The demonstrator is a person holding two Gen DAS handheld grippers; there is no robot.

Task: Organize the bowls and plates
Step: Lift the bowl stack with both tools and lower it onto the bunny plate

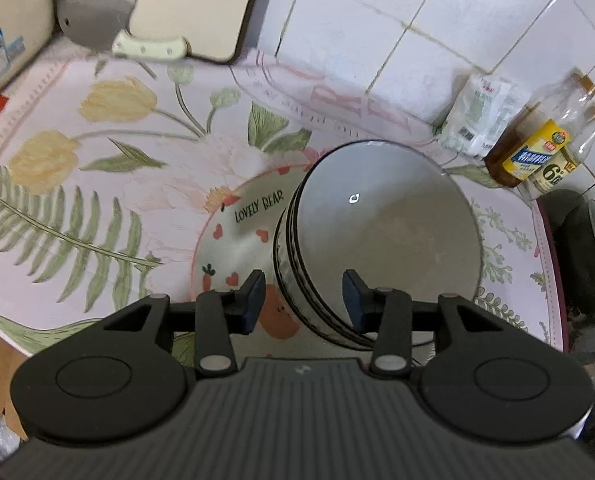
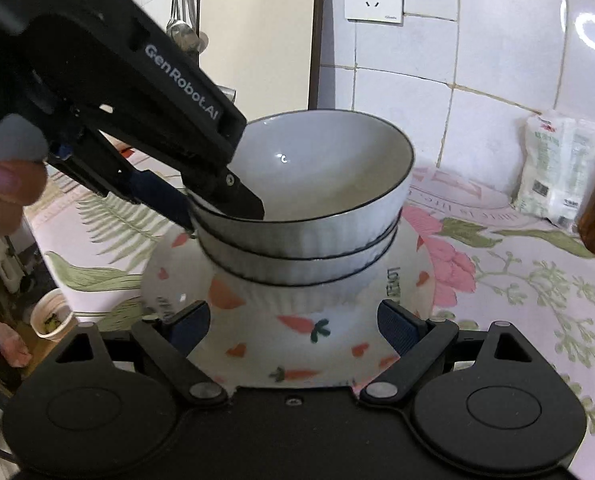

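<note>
Right tongs (image 2: 293, 328) gape empty before the carrot-printed white ceramic plate (image 2: 297, 344); left tongs (image 2: 217, 204) pinch the rim of stacked white ribbed black-rimmed bowls (image 2: 317, 200) upon it.

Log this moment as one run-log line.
stage: stacking bowls | left claw: straddles rim of bowl stack, contact unclear | right claw: open, empty | stack on plate

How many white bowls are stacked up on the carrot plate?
3, nested in one stack of white bowls on the carrot plate: top, middle and bottom. More could be hidden inside.
</note>
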